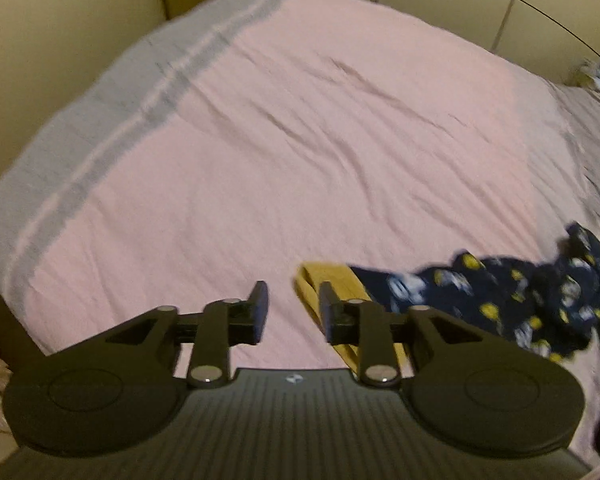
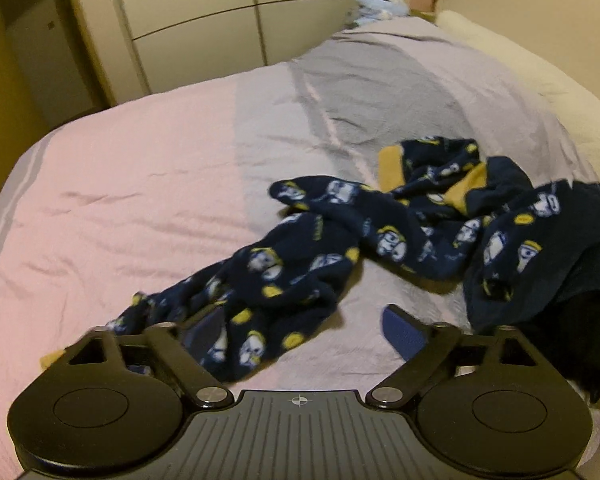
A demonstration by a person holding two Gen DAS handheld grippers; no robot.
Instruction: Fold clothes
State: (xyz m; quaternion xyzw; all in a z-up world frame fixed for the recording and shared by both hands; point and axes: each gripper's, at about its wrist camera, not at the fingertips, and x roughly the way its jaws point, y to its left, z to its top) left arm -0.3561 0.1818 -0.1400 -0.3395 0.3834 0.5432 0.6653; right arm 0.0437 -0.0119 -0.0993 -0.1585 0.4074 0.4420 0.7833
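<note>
No readable words, brands or numbers appear anywhere. The only sign is a small crosshair mark on the ribbed gripper body (image 2: 299,400), centred between its 2 round pivots.

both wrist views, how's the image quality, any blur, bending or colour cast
Left wrist view: warm dim light, motion smear across the bedspread and the navy printed garment, fisheye bowing the bed's edges, while the left gripper stays sharp. Right wrist view: same yellowish cast, milder blur on the garment, curved wardrobe lines, right gripper crisp.
</note>
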